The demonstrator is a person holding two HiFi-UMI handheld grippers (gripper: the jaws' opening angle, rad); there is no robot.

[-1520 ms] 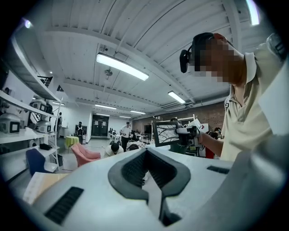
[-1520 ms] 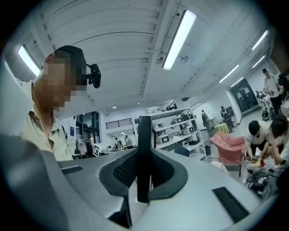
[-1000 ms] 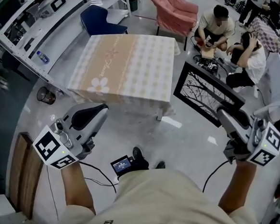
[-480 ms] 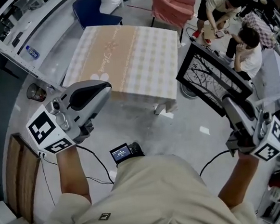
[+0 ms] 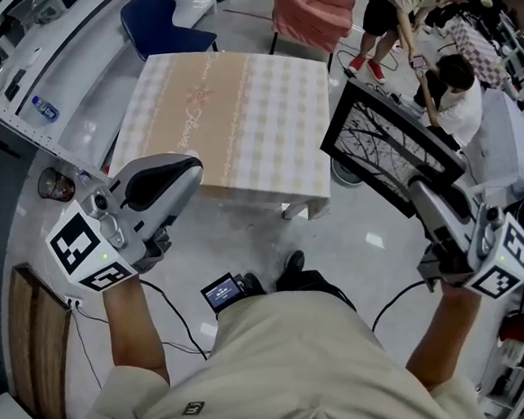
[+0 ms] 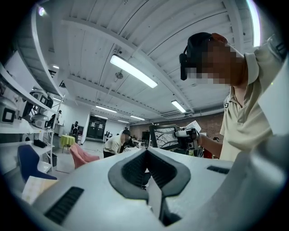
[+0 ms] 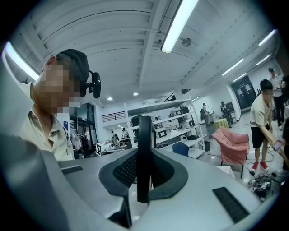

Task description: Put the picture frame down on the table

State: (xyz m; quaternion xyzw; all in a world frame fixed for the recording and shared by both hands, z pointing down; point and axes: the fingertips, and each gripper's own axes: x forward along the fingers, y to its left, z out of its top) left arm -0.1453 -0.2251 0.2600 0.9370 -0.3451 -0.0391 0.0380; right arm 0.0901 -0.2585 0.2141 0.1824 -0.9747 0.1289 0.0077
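The picture frame (image 5: pixel 388 144) is black with a bare-branch print, and it hangs in the air off the table's right corner. My right gripper (image 5: pixel 421 193) is shut on its lower edge. In the right gripper view the frame's thin dark edge (image 7: pixel 143 149) stands upright between the pads. The table (image 5: pixel 235 98) wears a beige checked cloth and stands ahead at the middle. My left gripper (image 5: pixel 194 167) floats by the table's near left corner, jaws together with nothing in them (image 6: pixel 146 152). The left gripper view also catches the frame (image 6: pixel 163 135) far off.
A pink chair (image 5: pixel 314 6) and a blue chair (image 5: pixel 162 27) stand behind the table. People (image 5: pixel 451 85) sit and bend at the upper right. Metal shelving with a bottle (image 5: pixel 44 108) runs along the left. A wooden panel (image 5: pixel 33 340) and cables lie on the floor.
Both grippers have travelled forward toward the table, the right one carrying the frame along. The table now lies closer in the head view. A person at the upper right has stood and bent over.
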